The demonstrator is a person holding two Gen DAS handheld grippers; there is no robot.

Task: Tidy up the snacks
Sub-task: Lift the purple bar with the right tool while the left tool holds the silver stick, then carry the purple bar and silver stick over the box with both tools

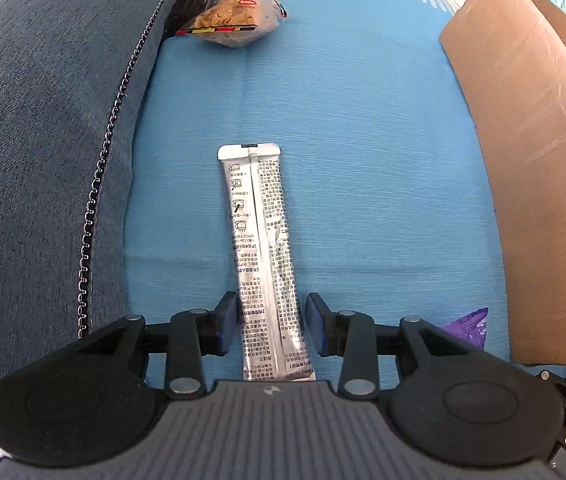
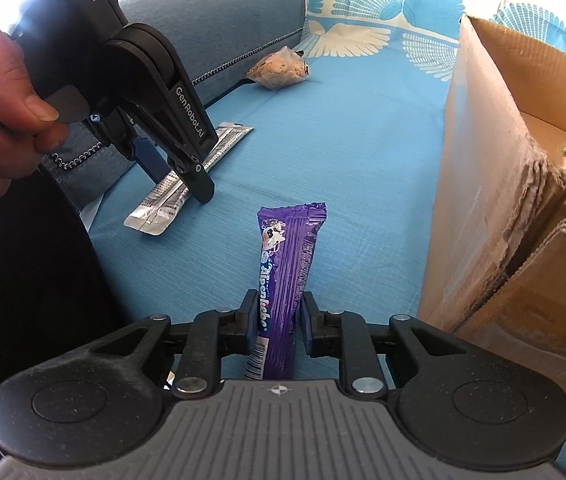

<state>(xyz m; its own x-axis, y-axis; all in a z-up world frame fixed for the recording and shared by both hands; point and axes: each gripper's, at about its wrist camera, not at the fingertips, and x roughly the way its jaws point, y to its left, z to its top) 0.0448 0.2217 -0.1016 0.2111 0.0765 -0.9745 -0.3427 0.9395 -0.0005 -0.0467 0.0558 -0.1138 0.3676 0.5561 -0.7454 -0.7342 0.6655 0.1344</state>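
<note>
A long silver stick sachet (image 1: 261, 236) lies on the blue cloth and runs between the fingers of my left gripper (image 1: 272, 320). The pads stand close on each side of it with small gaps. The sachet (image 2: 187, 184) and my left gripper (image 2: 179, 176) also show in the right wrist view. My right gripper (image 2: 276, 316) is shut on a purple Alpenliebe candy stick (image 2: 287, 264), which points forward. Its purple tip (image 1: 469, 326) shows in the left wrist view.
An open cardboard box (image 1: 531, 152) stands at the right, its torn flap (image 2: 555, 184) near my right gripper. A clear bag of cookies (image 1: 235, 16) and a black packet (image 1: 195, 0) lie far back against the blue sofa cushion (image 1: 43, 140).
</note>
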